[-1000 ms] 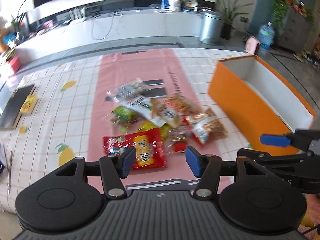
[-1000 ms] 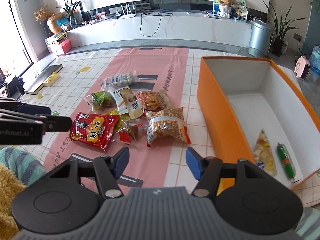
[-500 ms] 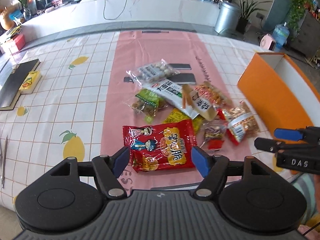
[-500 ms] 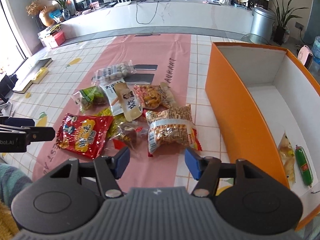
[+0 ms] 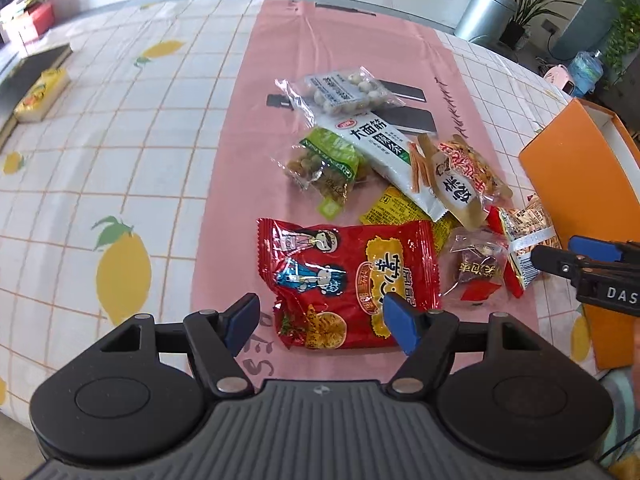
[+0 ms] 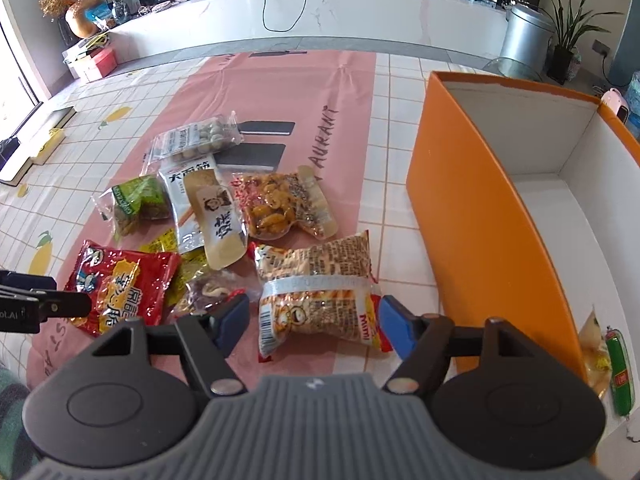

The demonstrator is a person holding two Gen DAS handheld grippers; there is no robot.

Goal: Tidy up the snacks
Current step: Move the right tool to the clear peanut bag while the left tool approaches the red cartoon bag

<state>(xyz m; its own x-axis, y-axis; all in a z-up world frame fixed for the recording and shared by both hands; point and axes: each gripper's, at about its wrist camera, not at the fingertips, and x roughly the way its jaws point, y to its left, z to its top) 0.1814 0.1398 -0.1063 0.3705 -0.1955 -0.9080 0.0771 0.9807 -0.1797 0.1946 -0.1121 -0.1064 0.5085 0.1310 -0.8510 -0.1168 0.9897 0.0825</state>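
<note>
Bright daylight, soft shadows, sharp centre focus, strong fisheye bending and dark corners.

Snack packets loose on the surface: eight.
- One red packet.
- One green packet.
- One white packet with black characters.
- One clear bag of pale round balls.
- One tan packet with a face label.
- One clear packet of orange pieces.
- One yellow packet, mostly covered.
- One small clear packet of dark pieces.
- One large peanut packet, lower centre of the right wrist view.

Orange box: one. Inside it, two items: one green sausage stick, one pale packet.

Grippers: two, each with two blue-tipped fingers.
</note>
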